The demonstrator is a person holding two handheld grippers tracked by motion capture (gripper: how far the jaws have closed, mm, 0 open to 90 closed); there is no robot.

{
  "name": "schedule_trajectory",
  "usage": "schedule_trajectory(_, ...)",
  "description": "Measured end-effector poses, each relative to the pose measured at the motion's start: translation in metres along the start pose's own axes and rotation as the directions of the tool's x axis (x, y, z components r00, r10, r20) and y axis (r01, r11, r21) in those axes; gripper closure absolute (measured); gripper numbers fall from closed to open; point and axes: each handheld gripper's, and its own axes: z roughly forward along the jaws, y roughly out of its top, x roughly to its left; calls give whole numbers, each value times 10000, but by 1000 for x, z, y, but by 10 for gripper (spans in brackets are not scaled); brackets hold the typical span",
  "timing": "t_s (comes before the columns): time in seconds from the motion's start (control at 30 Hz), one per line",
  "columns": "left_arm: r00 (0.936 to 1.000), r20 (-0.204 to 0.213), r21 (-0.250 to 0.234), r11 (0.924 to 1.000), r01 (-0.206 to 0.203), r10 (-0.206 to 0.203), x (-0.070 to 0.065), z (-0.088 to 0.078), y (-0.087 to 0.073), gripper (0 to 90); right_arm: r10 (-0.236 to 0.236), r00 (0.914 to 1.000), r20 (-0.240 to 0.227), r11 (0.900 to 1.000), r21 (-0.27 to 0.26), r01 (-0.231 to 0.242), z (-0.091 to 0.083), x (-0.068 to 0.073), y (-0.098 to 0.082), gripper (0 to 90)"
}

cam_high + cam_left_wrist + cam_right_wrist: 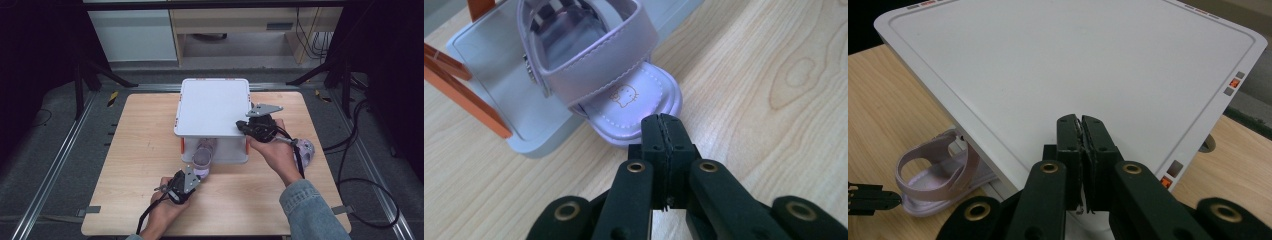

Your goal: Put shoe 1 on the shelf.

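Tongs shut at a lilac sandal's cat-face insole print.

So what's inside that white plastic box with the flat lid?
A lilac child's sandal pokes halfway out of the white plastic box's open front; the lid hides whatever lies deeper inside.

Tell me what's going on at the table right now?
A person is working with a white storage box and two lilac sandals on a wooden table. One sandal sits half inside the box's open front, its toe sticking out; the left gripper, fingers shut, is right at that toe, apparently nudging it in. The right gripper, also shut, rests over the box's lid near its front right corner, seemingly steadying it. The second sandal lies on the table right of the box.
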Motion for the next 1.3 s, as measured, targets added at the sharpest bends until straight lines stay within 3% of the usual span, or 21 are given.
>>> schedule_trajectory(0.1,9998,-135,22,9999,-141,141,2,6,3,895,-7,10000,4,10000,-3,7,0,0,0,875)
schedule_trajectory(0.2,9995,-301,-42,10000,52,-53,6,14,5,895,-35,10000,19,10000,-1,35,0,0,0,876)
schedule_trajectory(0.47,9984,-554,-22,10000,74,-75,15,33,16,895,-24,10000,-52,10000,48,24,0,-1,1,880)
schedule_trajectory(0.73,9981,-524,-1,9995,322,-321,22,43,21,896,15,9998,-206,10000,49,-14,1,-3,1,883)
schedule_trajectory(0.9,9963,-423,34,9972,748,-746,30,50,25,895,-49,9997,-256,10000,-9,48,2,-4,0,889)
schedule_trajectory(1.3,9965,-520,338,9972,672,-654,38,58,30,896,-129,9995,-285,9999,-1,129,2,-4,1,891)
